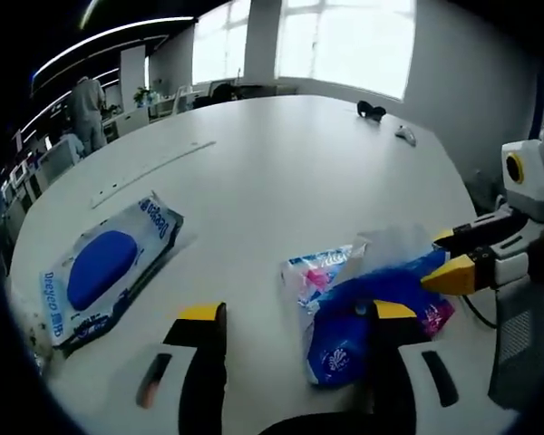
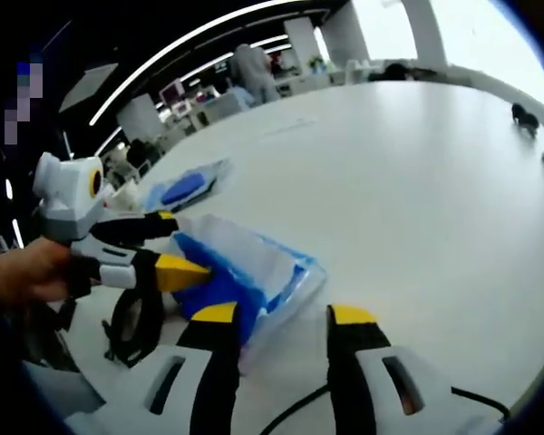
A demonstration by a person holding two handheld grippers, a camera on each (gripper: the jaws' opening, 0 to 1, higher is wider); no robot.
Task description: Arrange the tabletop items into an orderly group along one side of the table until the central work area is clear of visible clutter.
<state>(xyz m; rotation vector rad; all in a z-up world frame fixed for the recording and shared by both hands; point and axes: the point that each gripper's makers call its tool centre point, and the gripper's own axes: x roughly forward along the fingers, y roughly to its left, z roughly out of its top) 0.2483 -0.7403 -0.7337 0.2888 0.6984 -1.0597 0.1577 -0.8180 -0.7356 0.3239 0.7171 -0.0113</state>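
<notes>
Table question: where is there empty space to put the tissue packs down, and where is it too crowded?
The white table is bare across its middle, between the wet wipes pack and the small dark items at the far edge. It is crowded near the front, where the blue tissue pack lies between the left tool and the right tool.

Wipes pack (image 1: 109, 268): I'm seeing it lying on the table (image 1: 290, 163), left of frame.
Tissue packet (image 1: 367, 304): lying lower right, well apart from the wipes.
Small items (image 1: 372, 110): sitting near the table's far edge, upper right.
</notes>
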